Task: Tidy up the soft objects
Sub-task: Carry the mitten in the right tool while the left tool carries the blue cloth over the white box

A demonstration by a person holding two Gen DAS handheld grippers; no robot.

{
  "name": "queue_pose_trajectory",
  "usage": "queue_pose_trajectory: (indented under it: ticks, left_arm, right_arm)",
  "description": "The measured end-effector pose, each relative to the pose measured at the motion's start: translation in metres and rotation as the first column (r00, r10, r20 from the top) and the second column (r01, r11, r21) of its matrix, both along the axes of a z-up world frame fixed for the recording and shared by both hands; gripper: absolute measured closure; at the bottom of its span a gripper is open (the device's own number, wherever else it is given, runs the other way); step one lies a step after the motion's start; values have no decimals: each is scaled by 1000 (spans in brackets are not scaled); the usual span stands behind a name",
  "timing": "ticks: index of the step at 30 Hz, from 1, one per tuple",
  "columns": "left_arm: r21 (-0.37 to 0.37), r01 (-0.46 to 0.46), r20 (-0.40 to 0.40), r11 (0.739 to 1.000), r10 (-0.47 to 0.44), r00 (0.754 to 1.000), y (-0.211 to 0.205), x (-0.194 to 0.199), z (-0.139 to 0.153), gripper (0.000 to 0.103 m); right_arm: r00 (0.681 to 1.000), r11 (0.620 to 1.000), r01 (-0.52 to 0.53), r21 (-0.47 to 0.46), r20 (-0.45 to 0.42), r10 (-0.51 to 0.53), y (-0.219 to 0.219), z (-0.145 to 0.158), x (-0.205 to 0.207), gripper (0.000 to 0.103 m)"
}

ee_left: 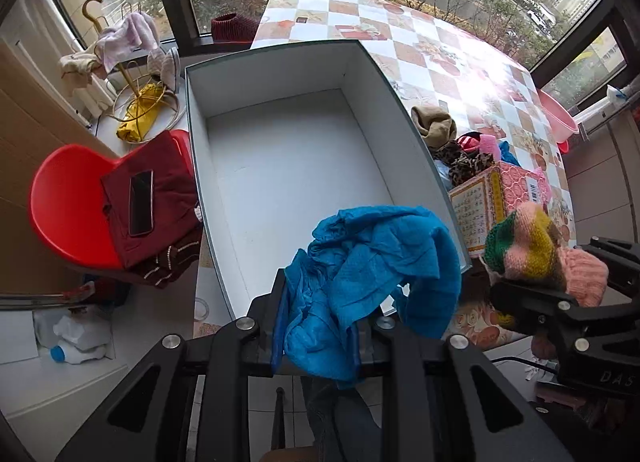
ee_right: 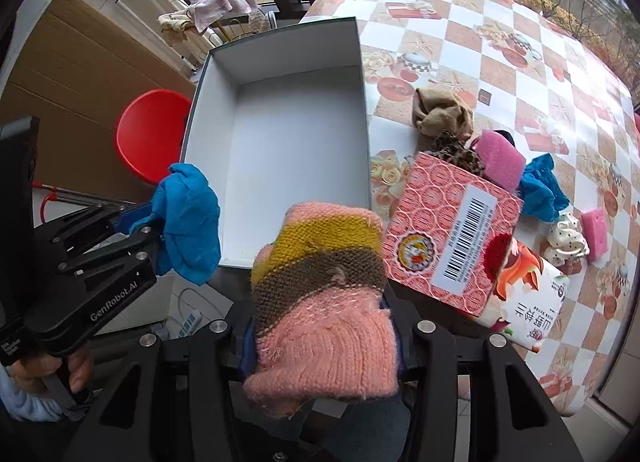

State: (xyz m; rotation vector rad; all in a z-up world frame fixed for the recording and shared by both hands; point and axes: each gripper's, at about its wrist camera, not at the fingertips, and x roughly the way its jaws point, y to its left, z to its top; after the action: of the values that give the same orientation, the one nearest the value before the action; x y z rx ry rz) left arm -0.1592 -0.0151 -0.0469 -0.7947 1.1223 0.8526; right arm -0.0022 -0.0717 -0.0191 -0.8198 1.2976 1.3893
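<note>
Left wrist view: left gripper (ee_left: pixel 320 336) clamped on blue cloth (ee_left: pixel 376 262) above the near edge of the white box (ee_left: pixel 280 166), whose floor shows bare. Right wrist view: right gripper (ee_right: pixel 320 338) clamped on striped knit piece (ee_right: pixel 324 298) at the box's near right corner; pink carton (ee_right: pixel 452 238) stands just beside it on the table (ee_right: pixel 520 62).

Checkered table (ee_right: pixel 500 62), open white box (ee_right: pixel 280 134), tan sock (ee_right: pixel 440 110), pink sponge (ee_right: pixel 596 234)

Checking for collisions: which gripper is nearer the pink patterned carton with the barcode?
Right gripper, holding the striped knitted hat just beside the carton; left gripper is across the box.
</note>
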Motion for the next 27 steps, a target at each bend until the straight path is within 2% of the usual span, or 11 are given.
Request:
queue_pose_trajectory:
  ticks: [6, 15, 27]
  left_arm:
    - [-10, -16, -8, 1000, 16, 1000, 5, -3, -6, 77]
    - [-20, -19, -36, 1000, 18, 999, 11, -1, -16, 77]
    - [-32, -70, -24, 997, 70, 997, 24, -3, -24, 77]
  right_arm:
    - [1000, 1000, -27, -13, 5, 27, 12, -4, -11, 53]
    - [1000, 1000, 2, -30, 4, -2, 18, -10, -5, 53]
    - [999, 999, 37, -12, 40, -36, 43, -11, -4, 53]
